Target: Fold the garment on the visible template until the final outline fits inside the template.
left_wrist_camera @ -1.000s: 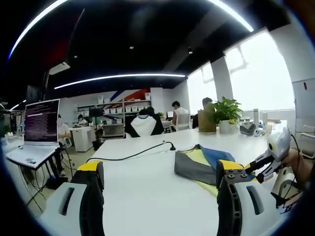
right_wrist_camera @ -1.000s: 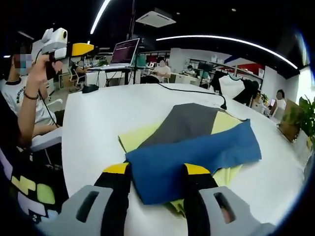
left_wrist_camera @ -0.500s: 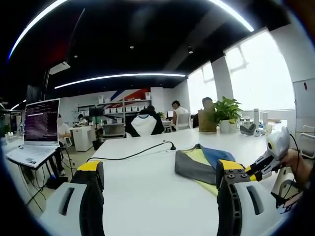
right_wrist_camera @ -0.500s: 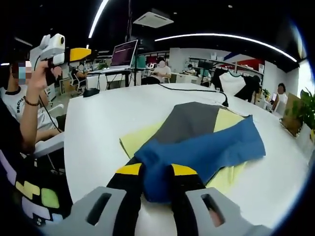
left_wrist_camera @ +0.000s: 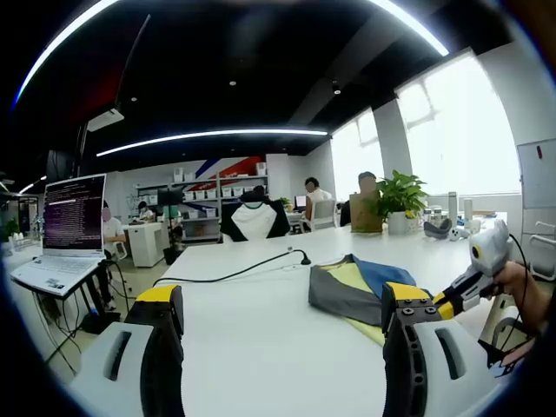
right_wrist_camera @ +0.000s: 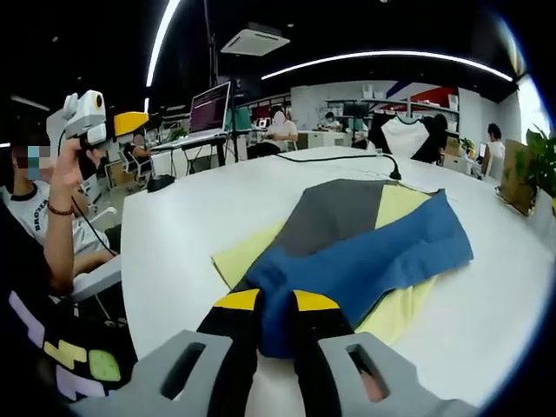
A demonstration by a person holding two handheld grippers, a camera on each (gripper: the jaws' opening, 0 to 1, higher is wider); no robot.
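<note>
A grey and blue garment (right_wrist_camera: pixel 347 234) lies on a pale yellow template sheet (right_wrist_camera: pixel 236 261) on the white table (right_wrist_camera: pixel 174 226). My right gripper (right_wrist_camera: pixel 276 302) is shut on the garment's near blue edge, which bunches between the yellow-tipped jaws. In the left gripper view the garment (left_wrist_camera: pixel 347 291) lies right of centre, behind the right jaw. My left gripper (left_wrist_camera: pixel 282 294) hovers over the table with its jaws wide open and nothing between them. A hand holds it up at the far left of the right gripper view as left gripper (right_wrist_camera: pixel 91 122). Right gripper (left_wrist_camera: pixel 478 265) comes in from the right.
A black cable (right_wrist_camera: pixel 343 158) runs across the table beyond the garment. An open laptop (left_wrist_camera: pixel 71 217) stands on a side desk to the left. A potted plant (left_wrist_camera: pixel 400 195) stands at the table's far end. People sit at desks in the background.
My right gripper's jaws, open around the blue edge a second ago, have closed on it and the cloth has bunched up. The left gripper has stayed open and still.
</note>
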